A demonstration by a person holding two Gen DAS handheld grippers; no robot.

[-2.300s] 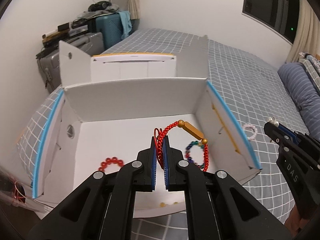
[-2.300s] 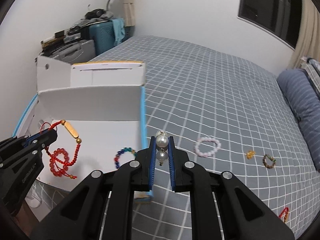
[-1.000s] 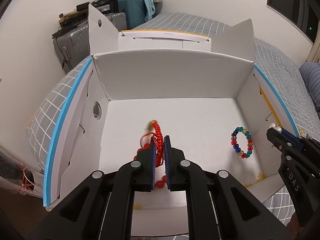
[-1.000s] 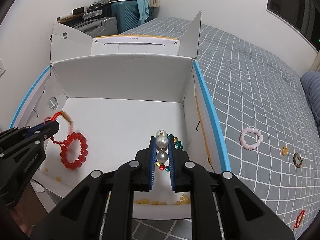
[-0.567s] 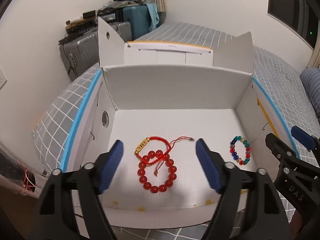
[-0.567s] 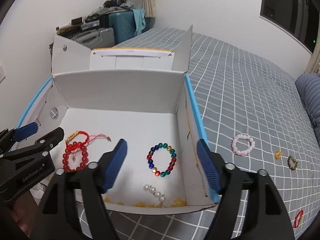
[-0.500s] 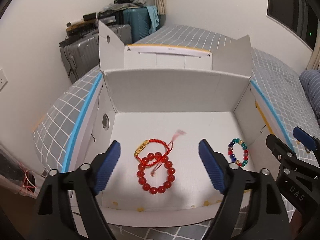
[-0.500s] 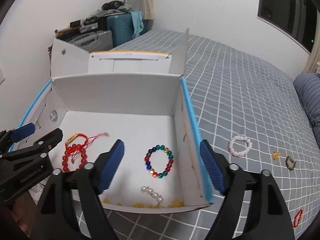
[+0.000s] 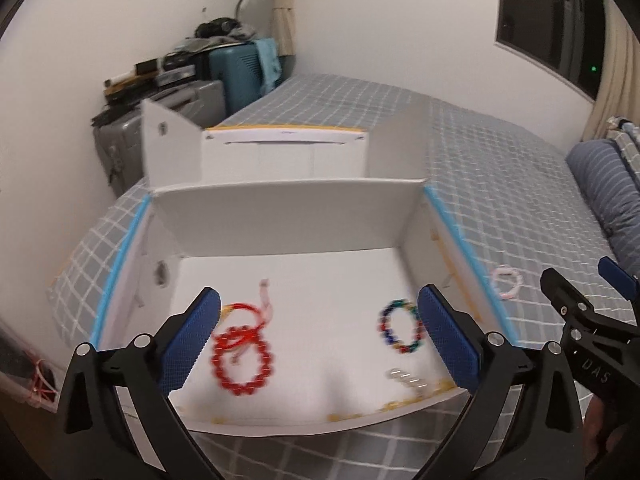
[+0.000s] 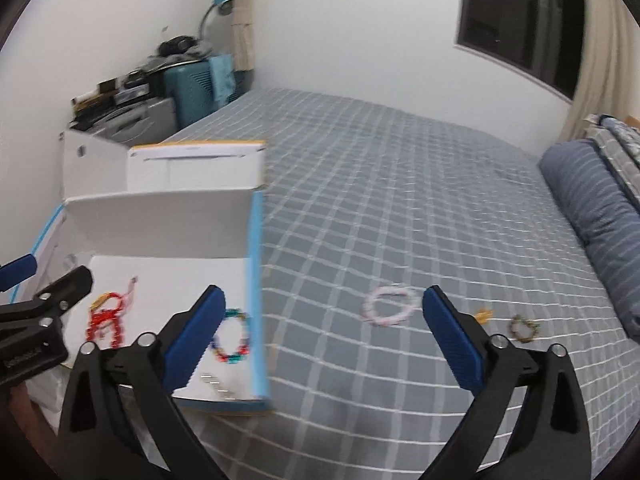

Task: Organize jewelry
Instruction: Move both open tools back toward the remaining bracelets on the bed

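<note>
An open white box (image 9: 288, 216) stands on the grey checked bed. Inside lie a red bead bracelet (image 9: 242, 364), a red cord bracelet (image 9: 244, 314), a multicolour bead bracelet (image 9: 400, 330) and a short pearl piece (image 9: 408, 378). My left gripper (image 9: 319, 300) hangs above the box's near edge, jaws opening wide, nothing between them. My right gripper (image 10: 324, 296) is beside the box's right wall, jaws also opening and empty. On the bed beyond it lie a pink bead bracelet (image 10: 390, 311), a small gold piece (image 10: 484, 314) and a brownish bead ring (image 10: 524, 328).
The box's lid and flaps (image 9: 280, 152) stand up behind it. A blue striped pillow (image 10: 592, 208) lies at the right of the bed. Suitcases (image 9: 236, 76) with clutter are stacked in the far left corner by the wall.
Both grippers went from shut to wide open, leaving the red cord bracelet and the pearl piece in the box. Both drew back and up; the right one swung towards the bed.
</note>
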